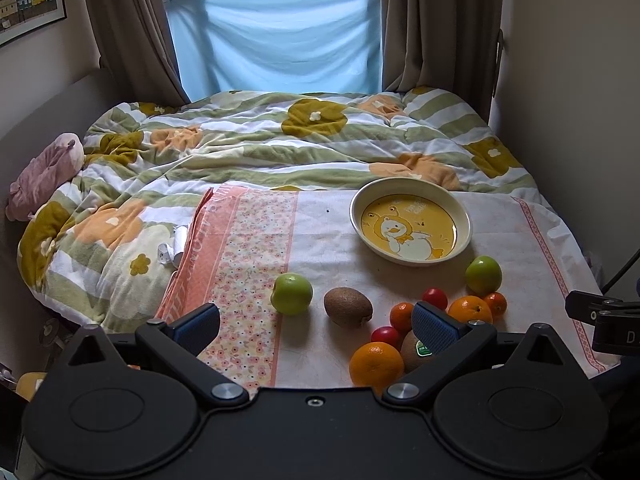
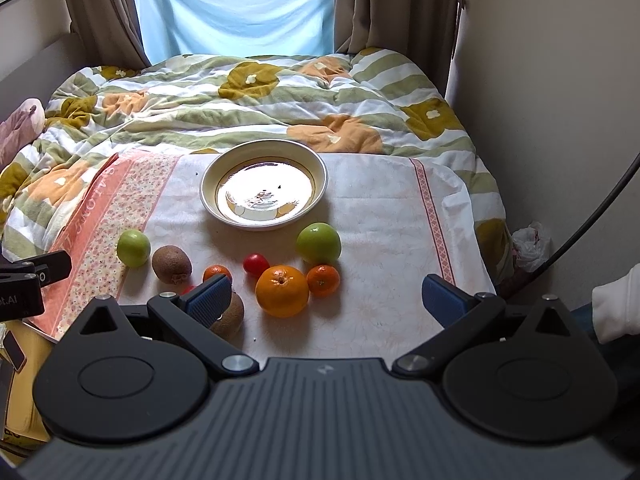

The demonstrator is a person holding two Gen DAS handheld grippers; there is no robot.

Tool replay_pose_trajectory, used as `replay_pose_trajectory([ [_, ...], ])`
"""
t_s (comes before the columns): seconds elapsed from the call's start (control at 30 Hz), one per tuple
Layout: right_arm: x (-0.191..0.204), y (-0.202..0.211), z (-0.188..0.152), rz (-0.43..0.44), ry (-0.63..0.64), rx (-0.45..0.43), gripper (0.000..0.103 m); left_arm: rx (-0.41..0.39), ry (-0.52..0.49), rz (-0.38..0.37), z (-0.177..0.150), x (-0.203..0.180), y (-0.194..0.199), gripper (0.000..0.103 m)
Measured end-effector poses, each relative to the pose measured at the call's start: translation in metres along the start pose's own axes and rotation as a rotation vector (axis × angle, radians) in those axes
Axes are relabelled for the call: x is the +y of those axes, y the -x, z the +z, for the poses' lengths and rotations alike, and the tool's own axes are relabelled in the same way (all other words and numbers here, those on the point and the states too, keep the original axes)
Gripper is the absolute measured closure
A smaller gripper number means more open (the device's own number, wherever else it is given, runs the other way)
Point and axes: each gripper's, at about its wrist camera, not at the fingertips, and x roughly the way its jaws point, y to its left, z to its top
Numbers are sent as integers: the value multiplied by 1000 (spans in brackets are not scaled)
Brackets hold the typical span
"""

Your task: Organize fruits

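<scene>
Nearest the left wrist camera, the left tool (image 1: 316,324) has its two blue-padded fingers spread wide and holds nothing. Just past its right pad lie a large orange (image 1: 376,363), a kiwi with a sticker (image 1: 416,350) and a small red tomato (image 1: 385,336), close together on the near part of the cloth (image 1: 328,220) that covers the bed. A second kiwi (image 1: 347,306) sits between the pads, and a green apple (image 1: 291,293) lies just left of it, on the floral band of the cloth.

The right tool (image 2: 328,296) is likewise wide open and empty. In its view, another large orange (image 2: 282,290) lies between the pads, with a small mandarin (image 2: 323,279) touching its right side and a red tomato (image 2: 256,263) just beyond it. A further mandarin (image 2: 217,273) peeks out behind the left pad. A second green apple (image 2: 318,243) rests farther back, near the plate.

The plate (image 1: 360,220) stands at the far side of the cloth, a cream dish with a yellow duck picture inside. It holds no fruit; in the right wrist view its inside glares white. All the fruit lies on the cloth, on the near side of the plate. Beyond is a striped, flowered quilt (image 1: 260,140). A white sleeve (image 2: 616,304) shows at the right edge.
</scene>
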Motion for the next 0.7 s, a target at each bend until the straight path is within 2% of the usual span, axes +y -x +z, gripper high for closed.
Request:
replay_pose_trajectory([
  [0.7, -4, 2, -1, 10, -23, -4, 0, -32, -4, -2, 3, -1, 7, 0],
])
